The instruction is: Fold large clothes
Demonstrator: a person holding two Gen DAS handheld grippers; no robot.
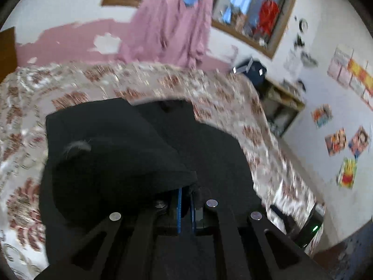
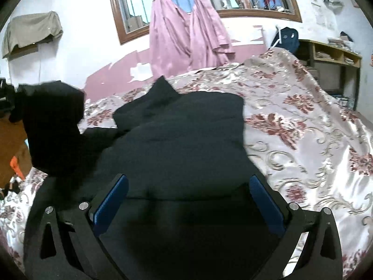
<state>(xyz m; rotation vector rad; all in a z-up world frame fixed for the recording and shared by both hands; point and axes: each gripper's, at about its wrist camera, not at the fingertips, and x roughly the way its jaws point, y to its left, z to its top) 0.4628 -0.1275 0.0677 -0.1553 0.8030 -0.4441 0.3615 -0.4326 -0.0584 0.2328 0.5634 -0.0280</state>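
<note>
While left tool [image 1: 185, 200] pinches fold of large black fabric garment [image 2: 177, 140], blue pads nearly touching, thin bite may slip mid-carry; fold then collapses. Garment lies on floral satin bedspread [image 2: 303, 128]. Right tool [image 2: 188, 200] gapes wide above cloth, holding nothing; could snag layers.

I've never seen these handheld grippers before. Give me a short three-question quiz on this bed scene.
1. True or false: the left gripper is pinching the black garment.
2. The right gripper has its jaws: A) wide open, B) shut on a pillow, C) shut on the curtain.
3. Fill in: the garment lies on a floral ___.

Key: 1 true; 2 A; 3 bedspread.
</note>
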